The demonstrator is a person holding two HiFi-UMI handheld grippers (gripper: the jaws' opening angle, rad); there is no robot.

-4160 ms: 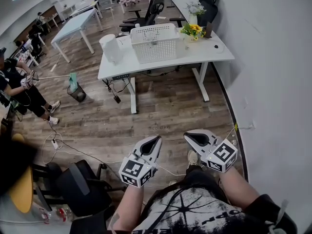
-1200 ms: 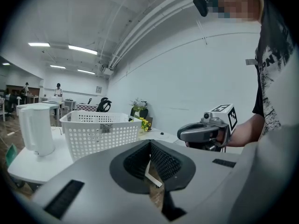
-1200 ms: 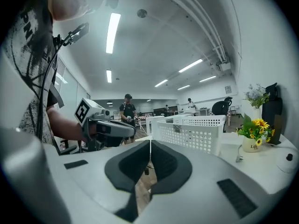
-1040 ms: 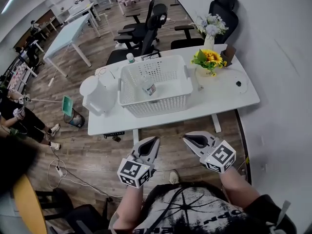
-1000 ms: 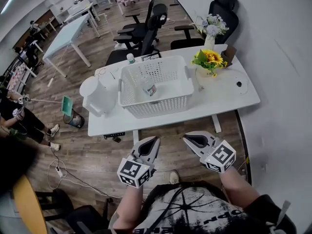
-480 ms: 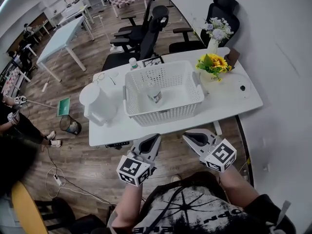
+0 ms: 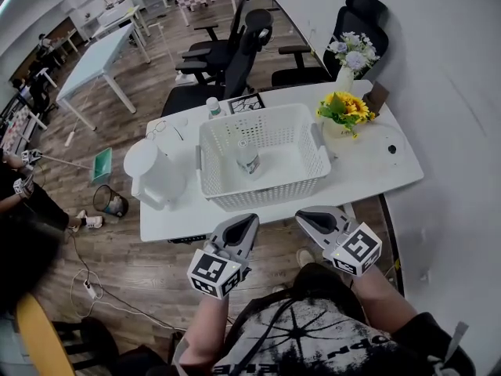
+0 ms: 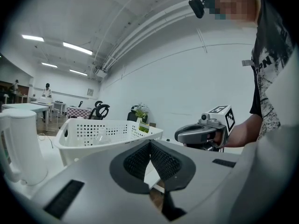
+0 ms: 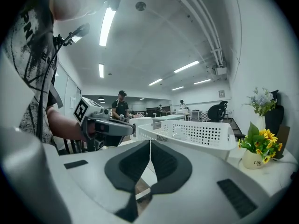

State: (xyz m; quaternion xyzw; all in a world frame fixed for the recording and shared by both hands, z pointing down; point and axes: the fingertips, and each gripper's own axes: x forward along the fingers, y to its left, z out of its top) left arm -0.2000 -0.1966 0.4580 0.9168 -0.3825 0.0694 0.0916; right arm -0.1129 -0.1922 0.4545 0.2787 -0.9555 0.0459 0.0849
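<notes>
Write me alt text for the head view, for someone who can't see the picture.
Seen from above, a person holds the left gripper and right gripper, both shut and empty, at the near edge of a white table. On it stands a white basket with a clear bottle inside, a white kettle to its left and potted sunflowers to its right.

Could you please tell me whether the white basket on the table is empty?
No, the head view shows a clear bottle sitting inside the white basket.
</notes>
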